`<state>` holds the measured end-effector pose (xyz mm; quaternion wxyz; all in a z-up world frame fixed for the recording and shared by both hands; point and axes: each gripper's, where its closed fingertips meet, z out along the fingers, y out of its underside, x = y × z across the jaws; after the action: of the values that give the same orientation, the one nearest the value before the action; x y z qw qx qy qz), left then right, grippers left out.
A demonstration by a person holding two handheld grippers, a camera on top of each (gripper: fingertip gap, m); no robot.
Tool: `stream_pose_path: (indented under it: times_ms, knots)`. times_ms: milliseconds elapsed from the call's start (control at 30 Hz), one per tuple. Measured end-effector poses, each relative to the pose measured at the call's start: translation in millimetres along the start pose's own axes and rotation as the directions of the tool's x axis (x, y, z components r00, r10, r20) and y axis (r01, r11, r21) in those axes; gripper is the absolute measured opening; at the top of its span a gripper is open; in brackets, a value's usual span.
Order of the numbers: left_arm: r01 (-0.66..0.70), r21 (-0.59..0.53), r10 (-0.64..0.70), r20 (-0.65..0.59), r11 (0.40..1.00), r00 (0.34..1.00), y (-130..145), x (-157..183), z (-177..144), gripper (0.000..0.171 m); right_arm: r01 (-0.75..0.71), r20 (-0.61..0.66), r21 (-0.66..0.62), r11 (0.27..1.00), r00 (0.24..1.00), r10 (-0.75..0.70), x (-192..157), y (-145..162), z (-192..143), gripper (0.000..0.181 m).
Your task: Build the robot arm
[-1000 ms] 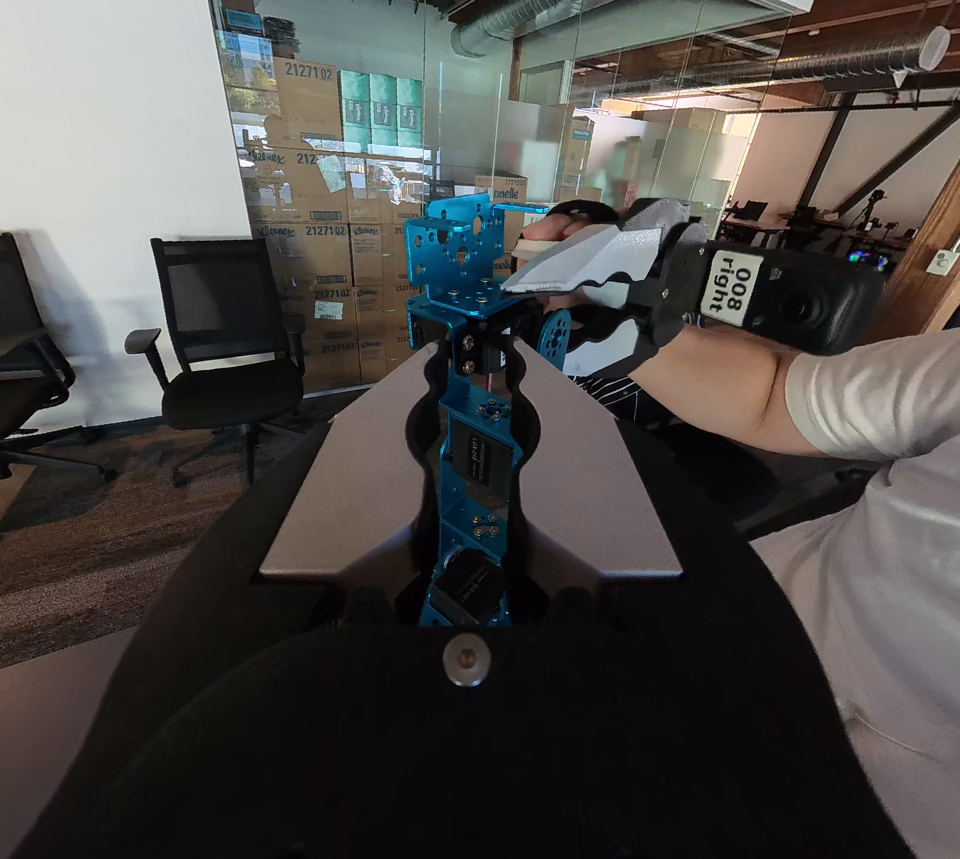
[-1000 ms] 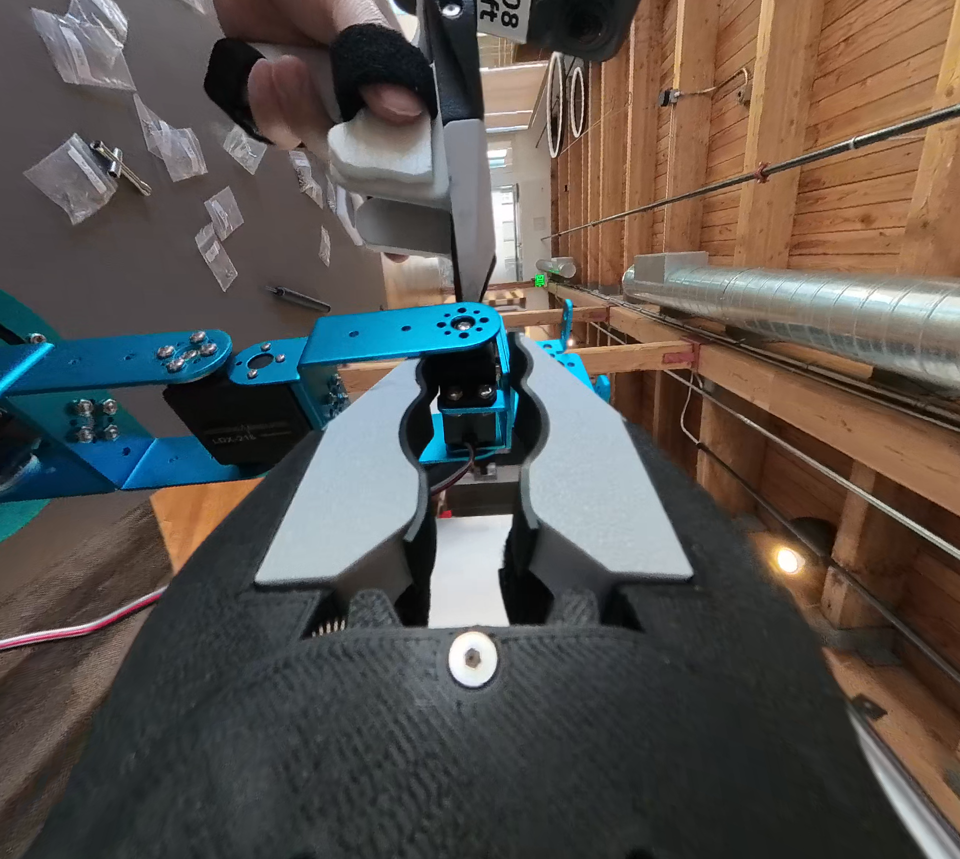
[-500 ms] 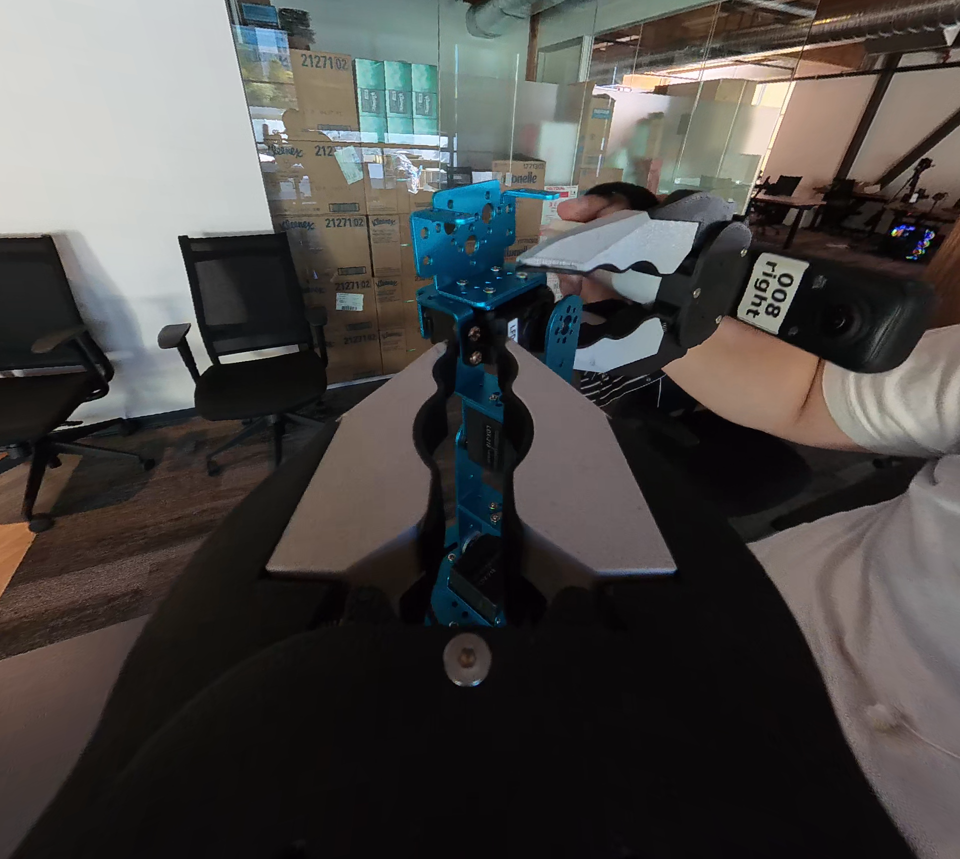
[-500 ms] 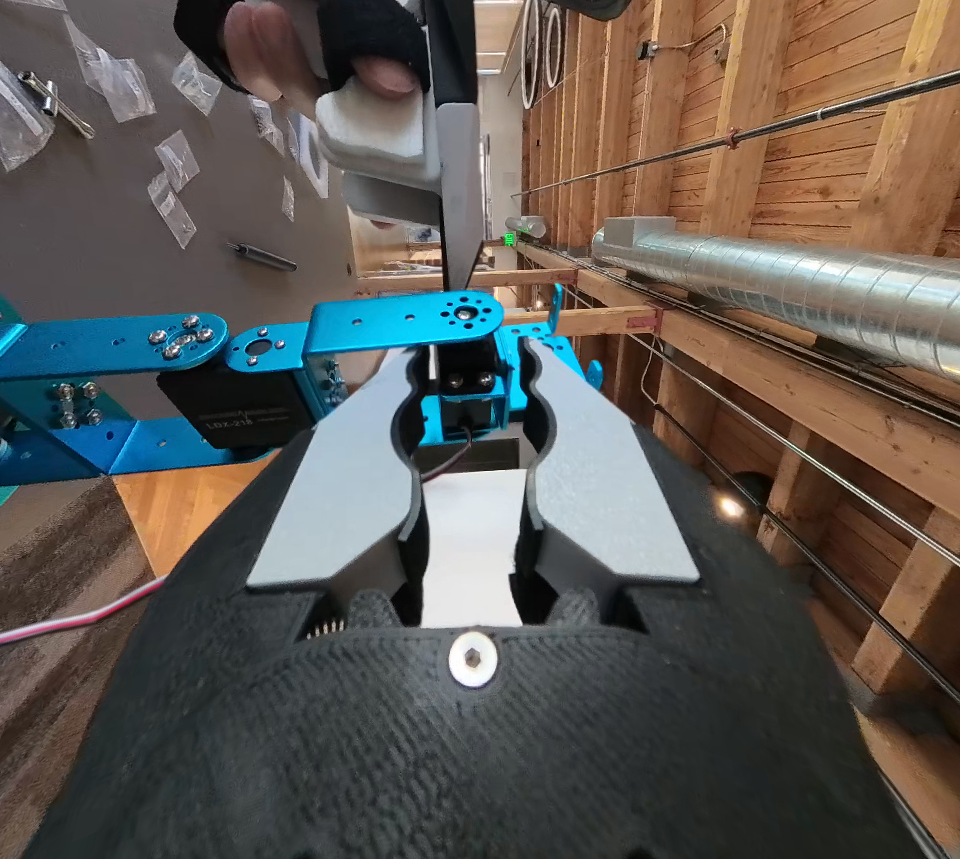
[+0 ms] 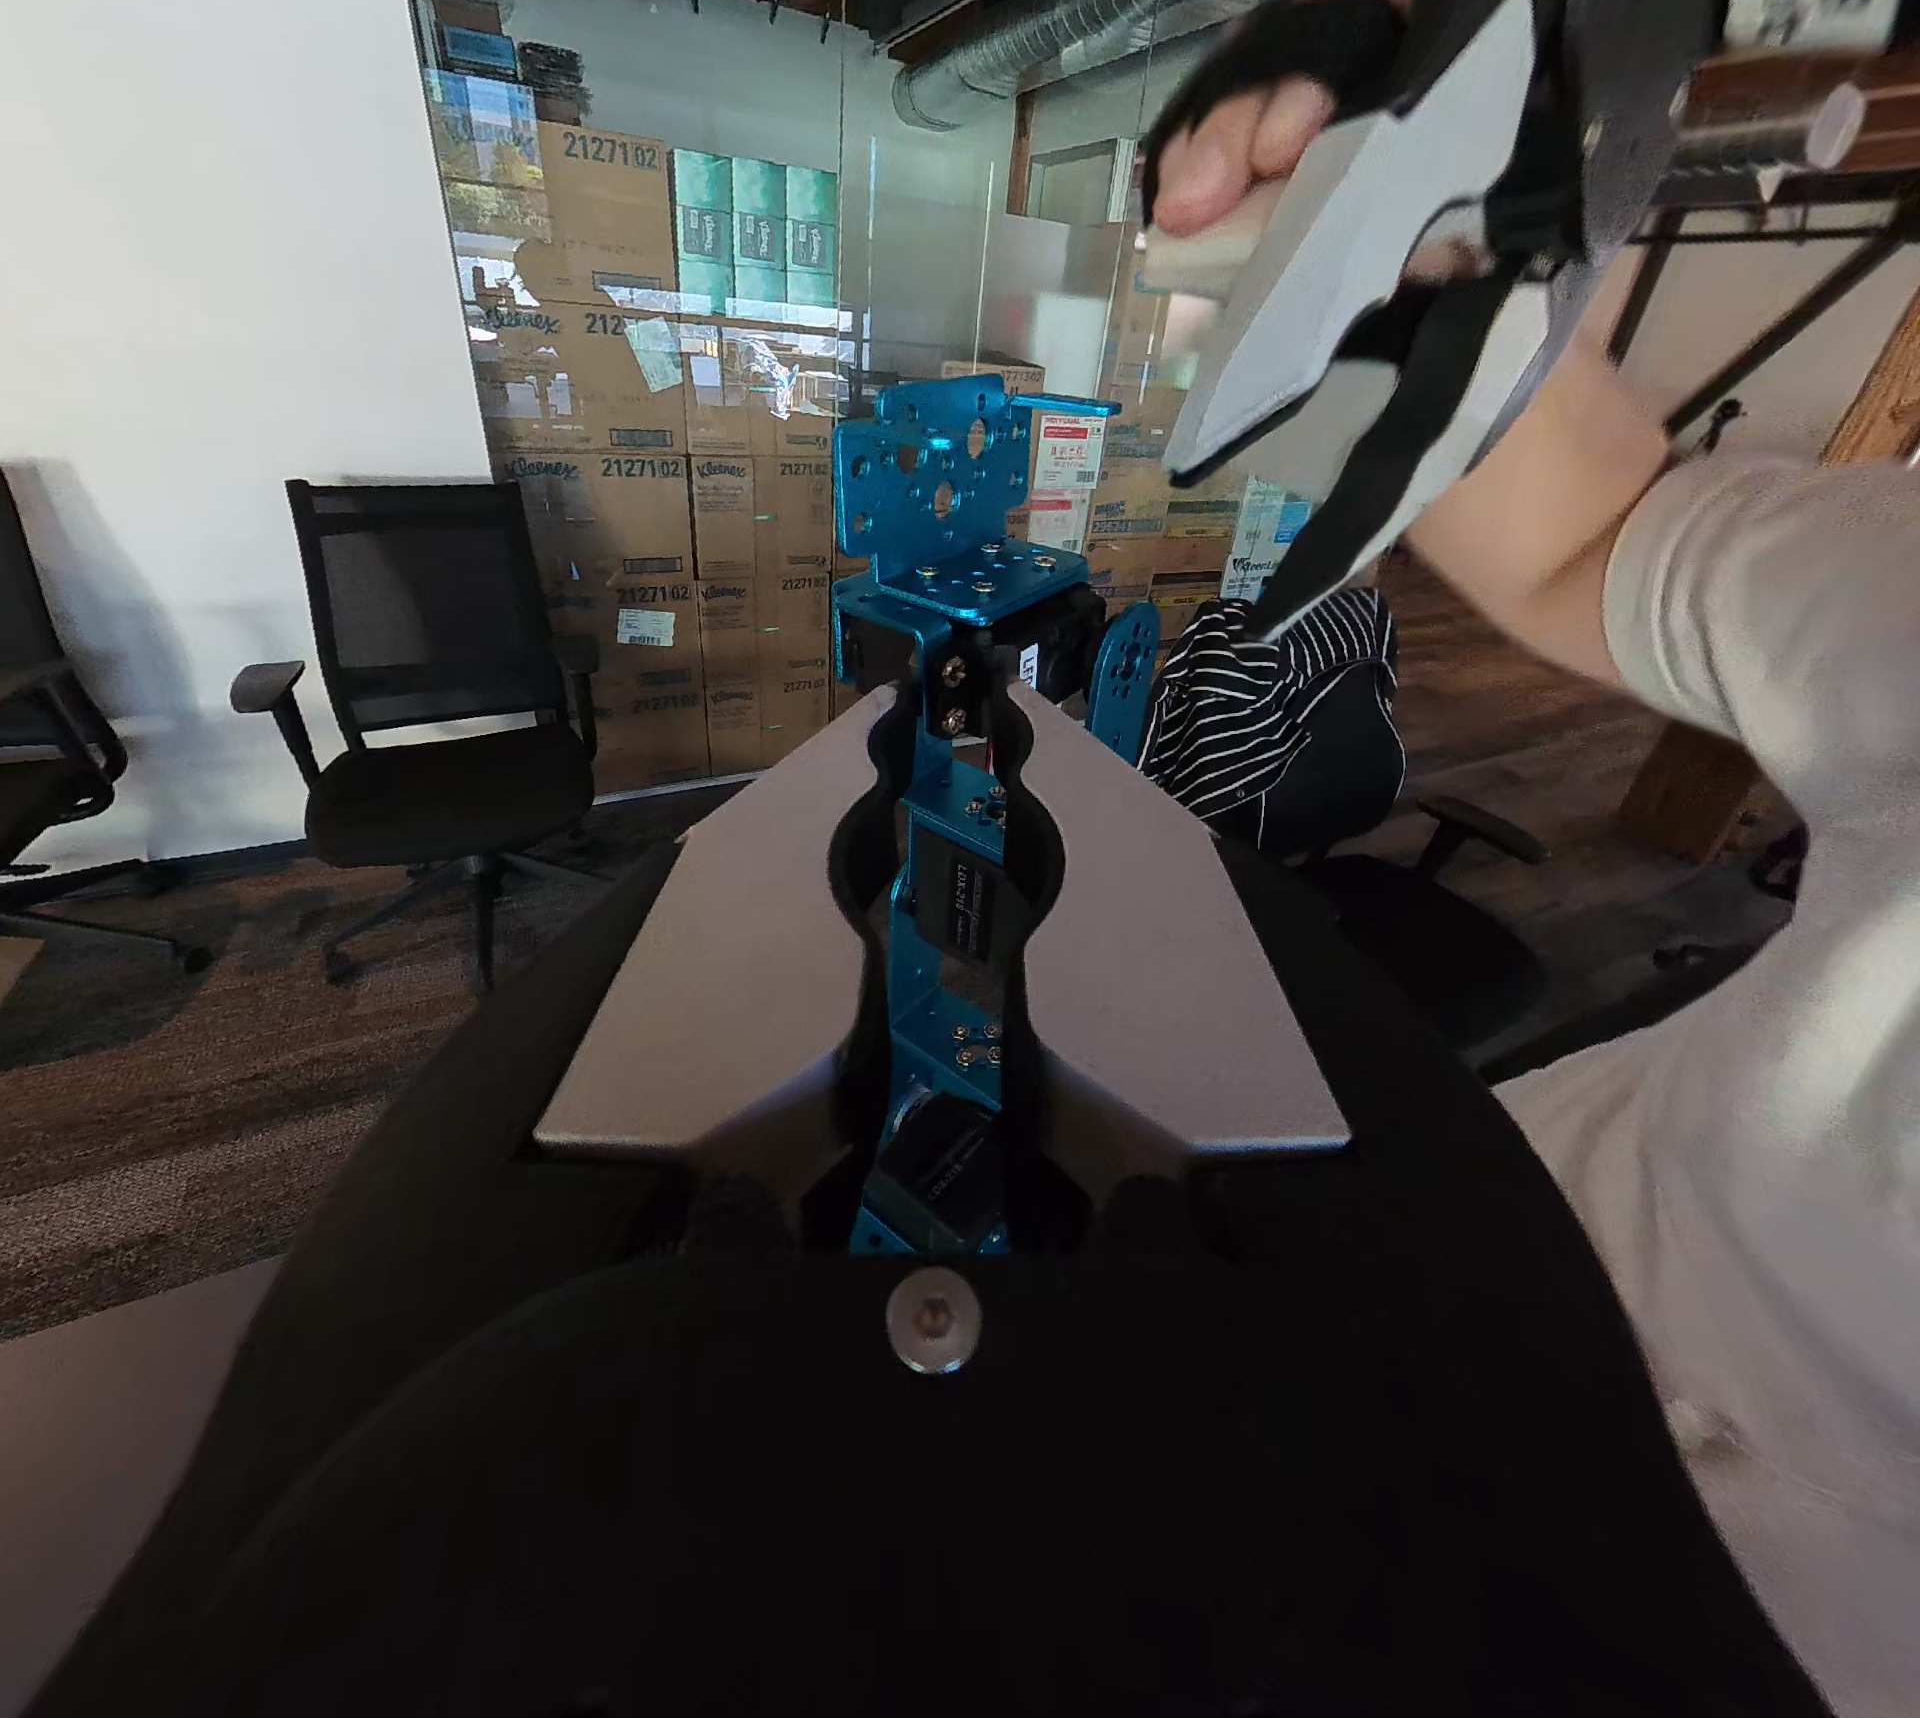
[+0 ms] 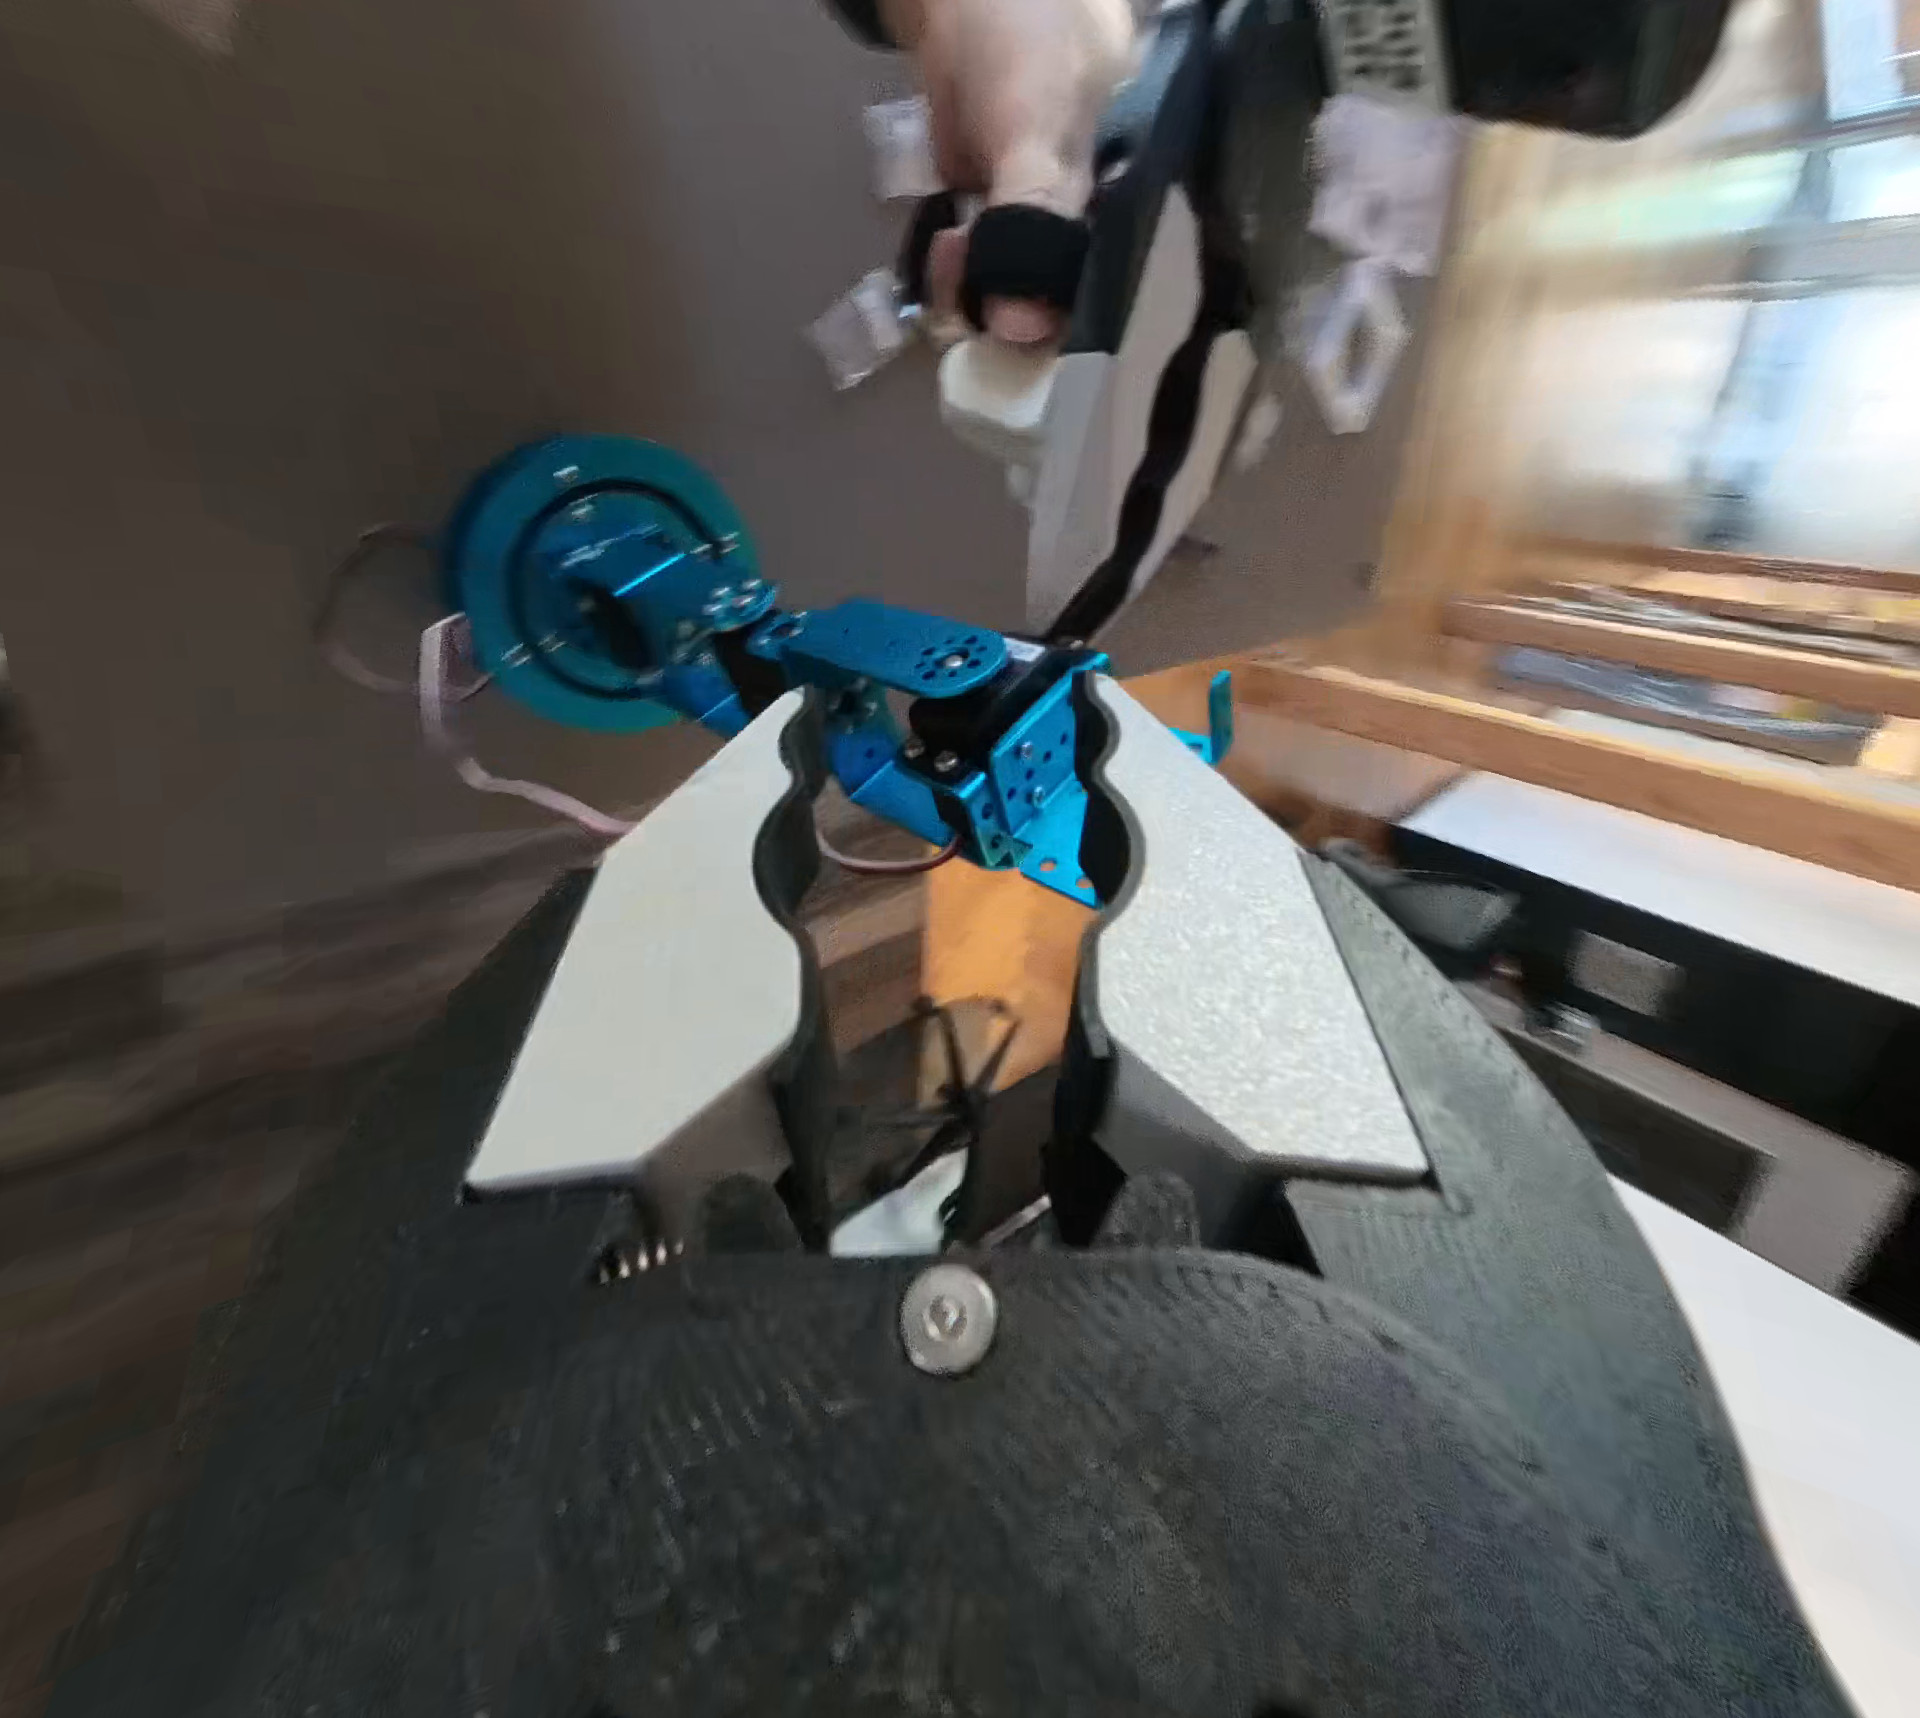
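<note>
A blue metal robot arm point(image 5: 951, 525) with black servos stands on a round teal base point(image 6: 582, 588) on a grey table. My left gripper point(image 5: 961, 707) is shut on the arm's upper link, which runs up between its fingers. In the right wrist view it point(image 6: 1081, 619) reaches down to the arm point(image 6: 894, 650) from above. My right gripper point(image 6: 945, 697) is open and empty, drawn back from the arm's end bracket. In the left wrist view the right gripper point(image 5: 1226, 546) is blurred, up and to the right of the arm, touching nothing.
Black office chairs point(image 5: 436, 733) and stacked cardboard boxes point(image 5: 644, 525) behind a glass wall lie beyond the arm. A striped garment point(image 5: 1278, 712) hangs on a chair. Small plastic bags point(image 6: 862, 328) and a thin wire point(image 6: 488, 754) lie on the grey table point(image 6: 312, 318).
My right gripper has let go of the arm's top section, opened, and moved up and away. My left gripper still clamps the arm.
</note>
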<state>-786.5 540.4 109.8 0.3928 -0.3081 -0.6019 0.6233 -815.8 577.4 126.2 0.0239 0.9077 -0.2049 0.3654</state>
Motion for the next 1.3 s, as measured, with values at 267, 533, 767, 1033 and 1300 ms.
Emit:
stream_pose_path:
  times_ms: [267,533,767,1033,1300]
  knots:
    - [-0.024,0.002,0.023,0.013,1.0,1.0,-1.4,0.2,0.5,0.013,0.081,0.425,-0.097,0.992,0.904,-0.033,5.8,4.7,14.6,0.052]
    - [-0.032,0.014,0.032,0.023,0.999,0.999,-2.3,0.1,3.1,0.013,0.136,0.631,-0.098,0.986,0.775,-0.044,-6.5,11.4,25.6,0.044]
    - [-0.048,0.014,0.047,0.041,0.999,0.998,-0.5,-0.5,7.7,0.013,0.18,0.679,-0.07,0.981,0.729,-0.085,-13.5,12.1,26.9,0.028]
    - [-0.067,0.012,0.066,0.058,0.998,0.996,-0.8,-0.1,9.3,0.014,0.309,0.628,-0.127,0.942,0.761,-0.165,-12.5,19.6,28.4,0.027]
    - [-0.066,0.016,0.065,0.063,0.998,0.996,-1.3,0.1,9.9,0.014,0.28,0.643,-0.167,0.945,0.758,-0.111,-12.2,19.7,27.6,0.026]
